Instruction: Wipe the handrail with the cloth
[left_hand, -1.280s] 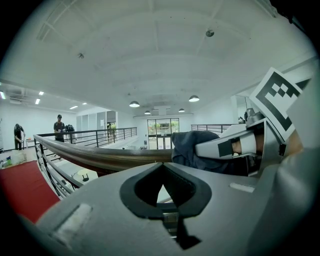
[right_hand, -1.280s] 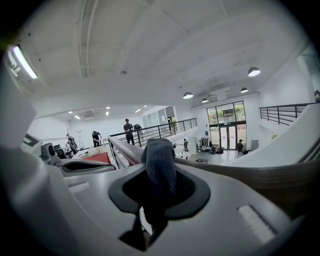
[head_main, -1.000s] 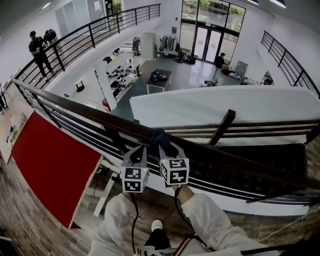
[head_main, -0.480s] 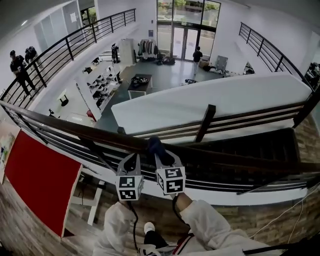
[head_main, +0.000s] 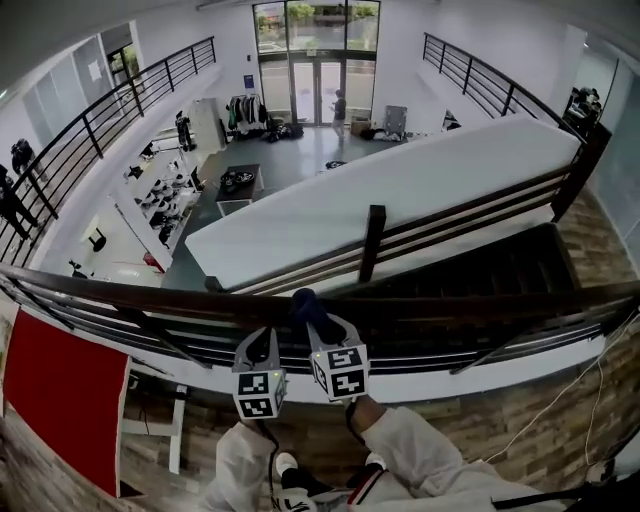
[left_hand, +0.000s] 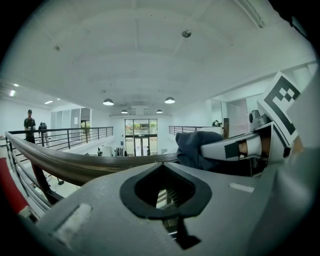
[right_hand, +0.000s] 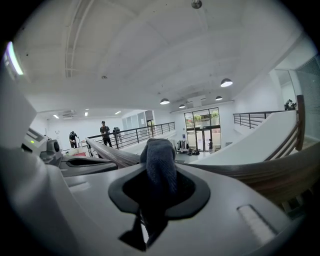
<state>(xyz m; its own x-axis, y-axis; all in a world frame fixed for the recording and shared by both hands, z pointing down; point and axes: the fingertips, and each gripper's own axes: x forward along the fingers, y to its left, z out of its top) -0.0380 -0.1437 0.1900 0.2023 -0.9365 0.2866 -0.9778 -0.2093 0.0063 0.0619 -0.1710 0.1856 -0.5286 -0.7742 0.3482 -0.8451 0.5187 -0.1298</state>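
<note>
Now, main risk: the cloth (right_hand: 160, 160) slipping out of the right tool (right_hand: 159, 190) and dropping past the handrail (head_main: 480, 305) to the floor (head_main: 300, 165) far below. Likely cause: only the lower end of the cloth is pinched, and the drag of a stroke along the wood pulls on the free wad.
Second risk: hard tool tips scraping the handrail instead of fabric. Likely cause: the wad is narrow, so a small tilt would take it off the wood.
Third risk: the left tool (left_hand: 162, 187) blocking a stroke toward its side, since it sits just beside the cloth on the same stretch of handrail.
Right tool state: clamped on the cloth. Dark fabric fills the gap between its jaws and bulges out beyond the tips.
Left tool state: jaws together with nothing between them. Only the lower bars of the handrail show through the opening.
Cloth position: on top of the handrail at the near side of the balcony, bunched ahead of the right tool's tips.
Contact: the wad appears to rest on the wood. How hard it presses I cannot tell.
Left tool position: level with the handrail, just left of the cloth. Whether it touches the handrail I cannot tell.
</note>
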